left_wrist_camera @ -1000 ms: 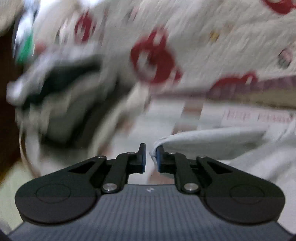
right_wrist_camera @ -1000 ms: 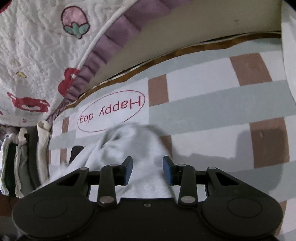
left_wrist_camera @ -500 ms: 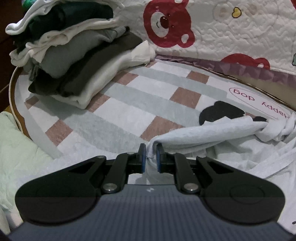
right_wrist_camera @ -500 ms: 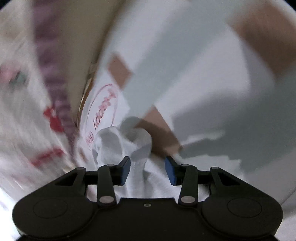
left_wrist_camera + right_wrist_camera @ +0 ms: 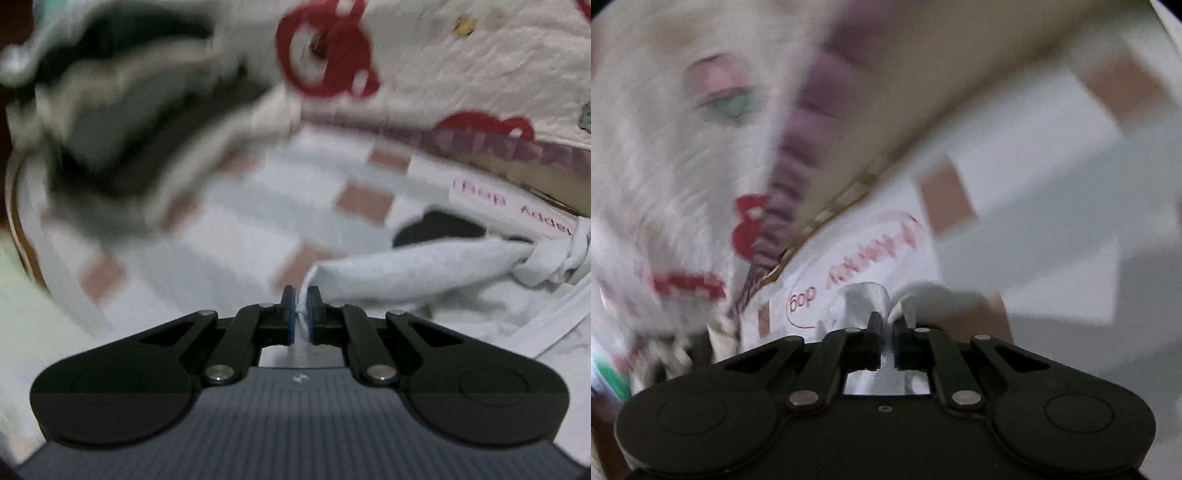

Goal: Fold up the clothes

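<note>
Checked bed sheet [image 5: 229, 236] carries white garment [image 5: 424, 266], bunched near the sheet's far edge. Left gripper [image 5: 301, 308] and right gripper [image 5: 888, 325]: jaws clamped on garment edges. Risk: thin pinch slips under tension.

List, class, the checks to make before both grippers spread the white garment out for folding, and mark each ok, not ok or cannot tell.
1. Left gripper shut on the white garment: ok.
2. Right gripper shut on the garment: ok.
3. Garment free of twists: not ok, a bunched knot shows near its far end.
4. Checked sheet bare ahead of the left gripper: ok.
5. Folded pile apart from the garment: ok.
6. Garment right side out: cannot tell, both views are blurred.
</note>
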Demonstrator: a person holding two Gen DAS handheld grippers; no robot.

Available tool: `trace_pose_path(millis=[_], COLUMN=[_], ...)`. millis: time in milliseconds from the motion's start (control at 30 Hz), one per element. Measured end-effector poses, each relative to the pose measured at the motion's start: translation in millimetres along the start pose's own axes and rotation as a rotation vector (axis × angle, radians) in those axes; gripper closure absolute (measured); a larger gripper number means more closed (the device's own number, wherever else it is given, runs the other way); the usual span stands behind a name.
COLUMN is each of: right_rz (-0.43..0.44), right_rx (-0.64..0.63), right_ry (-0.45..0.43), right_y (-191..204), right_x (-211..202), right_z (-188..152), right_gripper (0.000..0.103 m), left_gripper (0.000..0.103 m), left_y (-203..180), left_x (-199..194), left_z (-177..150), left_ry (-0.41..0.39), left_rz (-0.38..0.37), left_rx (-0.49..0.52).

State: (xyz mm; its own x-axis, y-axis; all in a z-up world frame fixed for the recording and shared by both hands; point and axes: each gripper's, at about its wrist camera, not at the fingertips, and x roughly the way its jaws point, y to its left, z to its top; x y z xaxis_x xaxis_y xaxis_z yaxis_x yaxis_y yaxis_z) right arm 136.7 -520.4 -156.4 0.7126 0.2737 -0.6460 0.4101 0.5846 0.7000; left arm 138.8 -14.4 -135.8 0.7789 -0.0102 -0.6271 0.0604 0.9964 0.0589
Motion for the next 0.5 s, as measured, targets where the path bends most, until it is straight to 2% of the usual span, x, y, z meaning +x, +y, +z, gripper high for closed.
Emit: trace_pose_path(millis=[67, 100, 167, 200, 233, 267, 300, 367, 400, 433, 500], right_rz=[-0.003, 0.037, 0.227, 0.316, 0.352, 0.334, 0.289, -0.017, -0.182, -0.299, -0.376], right_rx=[-0.258, -0.376, -0.442, -0.481, -0.562, -0.629, -0.699, -0.869, -0.953, -1.026, -1.105], right_ry=[-0.041, -0.037, 0.048, 0.119, 0.179, 0.222, 0.264, 0.308, 0.311, 0.291, 0.211], right_y=[44.5, 68.4, 96.4, 108.4, 118.5, 121.1, 122.0, 110.3, 104.1, 101.3, 106.3], right_x=[-19.6, -32.8, -57.0, -67.3, -76.5, -79.4, -80.1, -62.7, -52.9, -46.9, -48.5], right_z=[-10.5, -22.6, -47.2, -63.5, -83.0, -98.5, -114.1, -139.1, -148.3, -151.8, -148.1], right_gripper=[0.095, 0.095, 0.096, 0.096, 0.096, 0.097, 0.097, 0.097, 0.097, 0.097, 0.097], left_gripper=[0.096, 0.095, 0.095, 0.095, 0.095, 0.095, 0.095, 0.096, 0.095, 0.095, 0.095], left_y=[8.9, 15.3, 29.1, 35.4, 41.6, 47.1, 51.1, 59.1, 62.0, 63.7, 67.2], left_x=[-19.0, -26.2, -35.9, -36.3, -30.3, -22.8, -15.8, -1.7, 0.3, -2.6, -8.6], left_z=[10.1, 13.0, 15.1, 15.2, 13.7, 11.3, 8.5, 2.9, 2.4, 4.3, 8.1], left_ry=[-0.069, -0.092, -0.121, -0.115, -0.078, -0.036, 0.000, 0.072, 0.083, 0.070, 0.043], left_rz=[0.006, 0.015, 0.053, 0.078, 0.107, 0.120, 0.122, 0.125, 0.124, 0.120, 0.111], left_rx=[0.006, -0.001, -0.025, -0.031, -0.039, -0.058, -0.083, -0.131, -0.148, -0.156, -0.173])
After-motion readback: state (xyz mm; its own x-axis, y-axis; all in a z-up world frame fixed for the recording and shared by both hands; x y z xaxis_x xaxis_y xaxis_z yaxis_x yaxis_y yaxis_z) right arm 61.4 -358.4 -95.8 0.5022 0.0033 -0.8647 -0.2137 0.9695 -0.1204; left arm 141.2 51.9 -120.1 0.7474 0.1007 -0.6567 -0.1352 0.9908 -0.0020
